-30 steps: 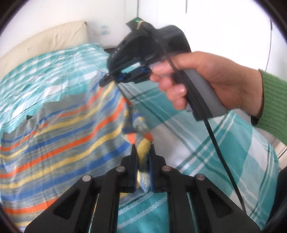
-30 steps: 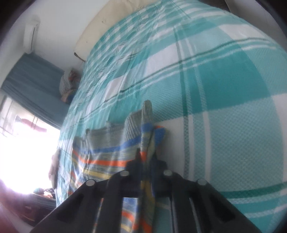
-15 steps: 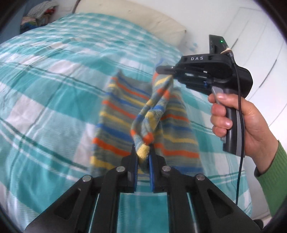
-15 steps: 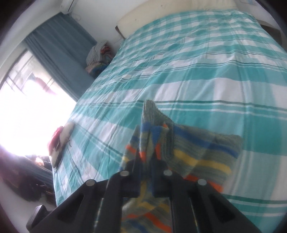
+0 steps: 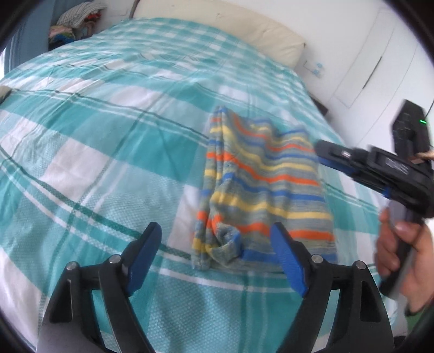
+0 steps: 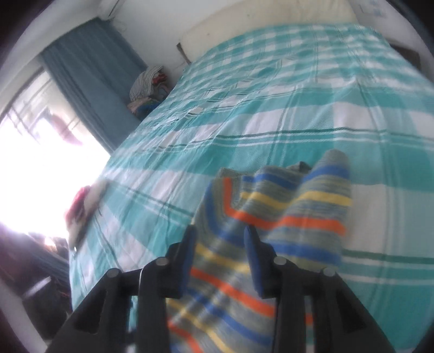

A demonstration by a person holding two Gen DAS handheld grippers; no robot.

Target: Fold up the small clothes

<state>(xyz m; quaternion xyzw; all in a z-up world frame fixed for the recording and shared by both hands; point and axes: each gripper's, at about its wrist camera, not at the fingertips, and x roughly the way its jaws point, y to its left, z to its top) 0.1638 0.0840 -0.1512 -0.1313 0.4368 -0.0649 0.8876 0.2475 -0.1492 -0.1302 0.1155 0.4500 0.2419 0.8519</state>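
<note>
A small knitted garment point(image 5: 260, 184) with grey, blue, orange and yellow stripes lies folded on the teal and white checked bedspread point(image 5: 108, 130). My left gripper point(image 5: 217, 239) is wide open just above its near edge, holding nothing. My right gripper point(image 5: 320, 152) shows in the left wrist view at the garment's right side, held by a hand. In the right wrist view the right gripper point(image 6: 220, 237) is open, its jaws parted over the garment point(image 6: 284, 211), which lies loose beneath them.
A cream pillow point(image 5: 244, 35) lies at the head of the bed. A pile of clothes point(image 5: 73, 24) sits by a blue curtain point(image 6: 89, 81). A small red and white item point(image 6: 84, 201) lies near the bed's far edge. White cupboard doors point(image 5: 374, 59) stand on the right.
Both grippers have opened and let go of the striped garment. It now lies folded flat on the bed, and both grippers have drawn back a little.
</note>
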